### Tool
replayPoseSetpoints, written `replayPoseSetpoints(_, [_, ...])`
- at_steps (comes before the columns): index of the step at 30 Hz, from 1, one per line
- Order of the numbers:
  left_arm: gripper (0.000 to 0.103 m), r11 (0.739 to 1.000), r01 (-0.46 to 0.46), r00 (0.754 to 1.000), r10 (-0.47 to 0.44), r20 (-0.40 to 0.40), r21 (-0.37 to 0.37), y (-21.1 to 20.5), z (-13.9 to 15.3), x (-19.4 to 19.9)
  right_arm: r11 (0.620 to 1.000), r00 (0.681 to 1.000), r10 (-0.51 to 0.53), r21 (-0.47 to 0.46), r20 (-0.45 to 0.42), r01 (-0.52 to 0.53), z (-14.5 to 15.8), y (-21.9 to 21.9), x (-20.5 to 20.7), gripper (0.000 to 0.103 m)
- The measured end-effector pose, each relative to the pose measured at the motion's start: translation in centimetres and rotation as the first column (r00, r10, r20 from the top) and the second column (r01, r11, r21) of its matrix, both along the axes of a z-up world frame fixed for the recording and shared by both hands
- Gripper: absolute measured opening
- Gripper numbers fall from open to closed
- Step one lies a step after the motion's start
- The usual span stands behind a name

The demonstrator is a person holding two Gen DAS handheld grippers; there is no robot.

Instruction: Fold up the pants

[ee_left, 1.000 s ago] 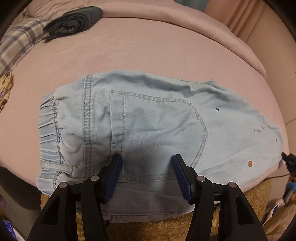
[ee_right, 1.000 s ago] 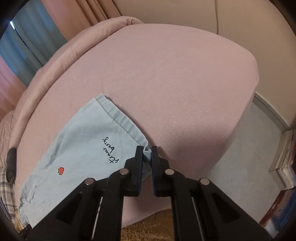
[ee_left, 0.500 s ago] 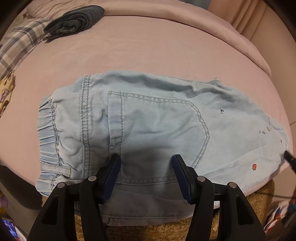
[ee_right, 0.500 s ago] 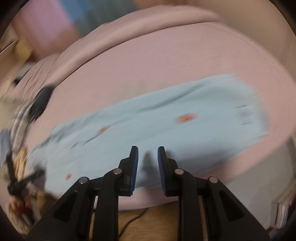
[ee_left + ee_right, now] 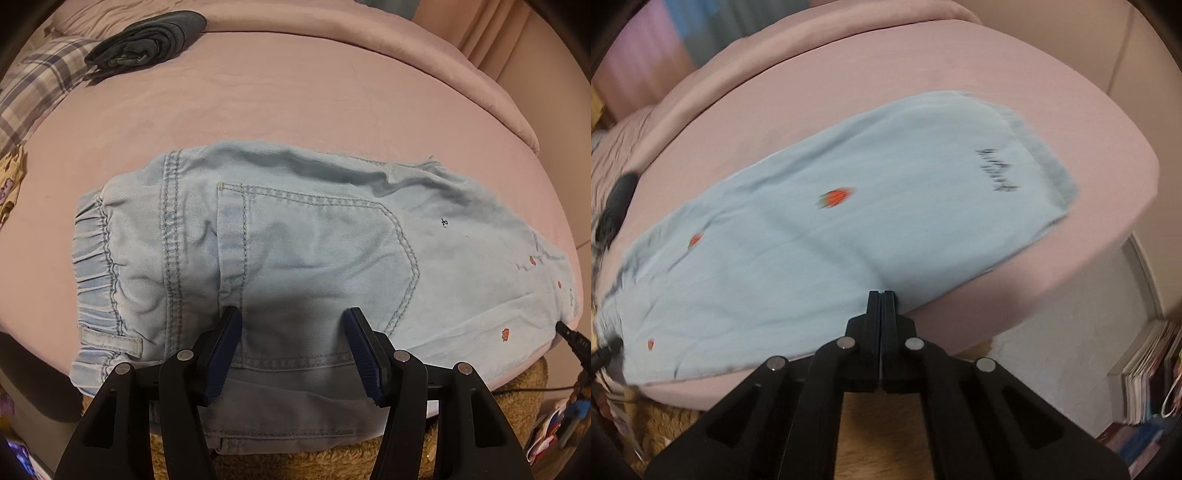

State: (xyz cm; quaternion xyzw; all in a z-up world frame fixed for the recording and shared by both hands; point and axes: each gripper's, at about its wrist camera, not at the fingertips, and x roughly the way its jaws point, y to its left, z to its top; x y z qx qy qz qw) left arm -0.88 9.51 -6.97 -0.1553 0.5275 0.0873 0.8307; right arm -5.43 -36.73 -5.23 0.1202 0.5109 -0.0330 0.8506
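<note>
Light blue denim pants [image 5: 295, 251] lie flat across the pink bed, waistband to the left, back pocket up, legs running right. My left gripper [image 5: 291, 343] is open and empty, its jaws wide apart above the seat near the front edge. In the right wrist view the leg part of the pants [image 5: 831, 229], with strawberry prints and black lettering, lies on the bed. My right gripper [image 5: 882, 293] has its jaws closed together at the near edge of the leg; I cannot tell whether cloth is pinched between them.
A folded dark garment [image 5: 144, 40] and a plaid cloth [image 5: 33, 92] lie at the back left of the pink bed [image 5: 295, 103]. A brown fuzzy rug [image 5: 480, 424] lies below the bed's front edge. Books [image 5: 1152, 373] stand on the floor at the right.
My right gripper let go of the hem corner, opened, swung left along the leg and is shut again at the leg's near edge. My left gripper stayed open over the seat.
</note>
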Motion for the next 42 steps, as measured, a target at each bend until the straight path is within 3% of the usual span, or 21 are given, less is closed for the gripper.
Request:
replayPoseSetpoints(2, [0.059, 1.000, -0.001, 1.000, 0.001, 0.002, -0.004, 0.1, 0.0, 0.0, 1.000, 1.000, -0.012, 0.014, -0.027, 0.012, 0.6, 0.0, 1.1, 0.000])
replayPoseSetpoints(3, [0.060, 1.000, -0.001, 1.000, 0.001, 0.001, -0.004, 0.2, 0.0, 0.0, 1.000, 1.000, -0.011, 0.004, -0.020, 0.011, 1.4, 0.1, 1.6, 0.005])
replayPoseSetpoints(5, [0.060, 1.000, 0.001, 1.000, -0.001, -0.001, 0.001, 0.1, -0.1, 0.1, 0.997, 1.000, -0.010, -0.077, 0.029, 0.012, 3.5, 0.2, 2.6, 0.025])
replayPoseSetpoints(6, [0.060, 1.000, 0.000, 1.000, 0.000, -0.003, 0.004, 0.0, -0.1, 0.1, 0.994, 0.998, -0.006, -0.110, 0.061, 0.012, 4.7, 0.0, 3.3, 0.045])
replayPoseSetpoints(7, [0.060, 1.000, -0.002, 1.000, 0.002, -0.004, 0.006, 0.0, -0.1, 0.2, 0.993, 0.996, 0.000, -0.119, 0.093, 0.011, 5.6, -0.1, 4.0, 0.053])
replayPoseSetpoints(11, [0.060, 1.000, -0.014, 1.000, 0.014, 0.003, 0.000, -0.1, 0.1, 0.3, 0.999, 0.991, 0.030, -0.040, 0.127, -0.026, 6.5, -0.7, 8.4, 0.052])
replayPoseSetpoints(13, [0.060, 1.000, -0.022, 1.000, 0.023, 0.017, -0.021, 0.3, 0.3, 0.1, 0.998, 0.995, 0.064, -0.027, 0.075, -0.063, 4.5, -1.4, 10.5, 0.049])
replayPoseSetpoints(15, [0.060, 0.998, -0.027, 0.998, 0.030, 0.051, -0.065, 0.8, 1.1, -0.4, 0.996, 0.998, 0.045, -0.081, -0.049, -0.049, 0.8, -2.1, 13.2, 0.047])
replayPoseSetpoints(16, [0.060, 0.997, -0.014, 0.997, 0.020, 0.070, -0.075, 1.0, 1.5, -0.6, 0.999, 0.999, 0.027, -0.034, -0.039, -0.028, -0.2, -3.0, 13.8, 0.049])
replayPoseSetpoints(17, [0.060, 0.998, -0.011, 0.996, 0.017, 0.088, -0.068, 1.4, 2.1, -0.8, 1.000, 1.000, 0.010, -0.008, -0.002, -0.010, 0.2, -3.4, 13.8, 0.048])
replayPoseSetpoints(20, [0.060, 0.997, -0.062, 0.994, 0.065, 0.090, -0.040, 3.1, 3.3, -0.8, 0.997, 0.996, -0.075, -0.034, -0.054, 0.074, 1.7, -2.8, 14.1, 0.048])
replayPoseSetpoints(22, [0.060, 0.994, -0.091, 0.989, 0.098, 0.111, -0.064, 4.6, 4.0, -0.6, 0.996, 1.000, -0.014, -0.091, -0.022, 0.011, 3.7, 0.5, 13.7, 0.049])
replayPoseSetpoints(24, [0.060, 0.989, -0.134, 0.982, 0.140, 0.129, -0.058, 5.8, 4.4, -0.3, 0.993, 0.993, 0.109, -0.060, 0.046, -0.106, 6.0, 5.7, 13.1, 0.049])
replayPoseSetpoints(26, [0.060, 0.986, -0.163, 0.977, 0.167, 0.134, -0.041, 6.6, 4.4, 0.1, 0.969, 0.966, 0.244, 0.005, 0.083, -0.246, 7.4, 11.1, 12.4, 0.049])
replayPoseSetpoints(28, [0.060, 0.985, -0.159, 0.976, 0.167, 0.139, -0.071, 7.2, 3.8, 0.4, 0.916, 0.919, 0.380, 0.096, 0.102, -0.389, 8.0, 16.9, 12.0, 0.049])
replayPoseSetpoints(32, [0.047, 0.988, -0.154, 0.982, 0.154, 0.105, -0.004, 7.5, 2.2, 0.5, 0.728, 0.758, 0.650, 0.240, 0.058, -0.642, 6.9, 29.1, 11.6, 0.047])
replayPoseSetpoints(33, [0.046, 0.988, -0.153, 0.983, 0.152, 0.101, 0.006, 7.6, 1.9, 0.4, 0.705, 0.733, 0.679, 0.244, 0.039, -0.666, 6.3, 31.6, 12.4, 0.047])
replayPoseSetpoints(36, [0.045, 0.987, -0.158, 0.982, 0.159, 0.103, -0.018, 8.0, 1.3, -0.1, 0.680, 0.691, 0.722, 0.215, -0.033, -0.701, 4.0, 37.2, 14.9, 0.047])
replayPoseSetpoints(39, [0.045, 0.991, -0.133, 0.985, 0.133, 0.107, -0.003, 7.9, 1.0, -0.2, 0.664, 0.659, 0.741, 0.286, -0.129, -0.690, 2.4, 38.2, 15.4, 0.047])
replayPoseSetpoints(41, [0.045, 0.993, -0.120, 0.987, 0.117, 0.110, 0.019, 7.7, 1.0, -0.1, 0.658, 0.646, 0.749, 0.289, -0.150, -0.696, 1.3, 39.2, 15.3, 0.034])
replayPoseSetpoints(42, [0.045, 0.993, -0.114, 0.988, 0.110, 0.111, 0.031, 7.6, 1.0, -0.1, 0.660, 0.650, 0.748, 0.257, -0.134, -0.706, 1.7, 38.5, 13.8, 0.020])
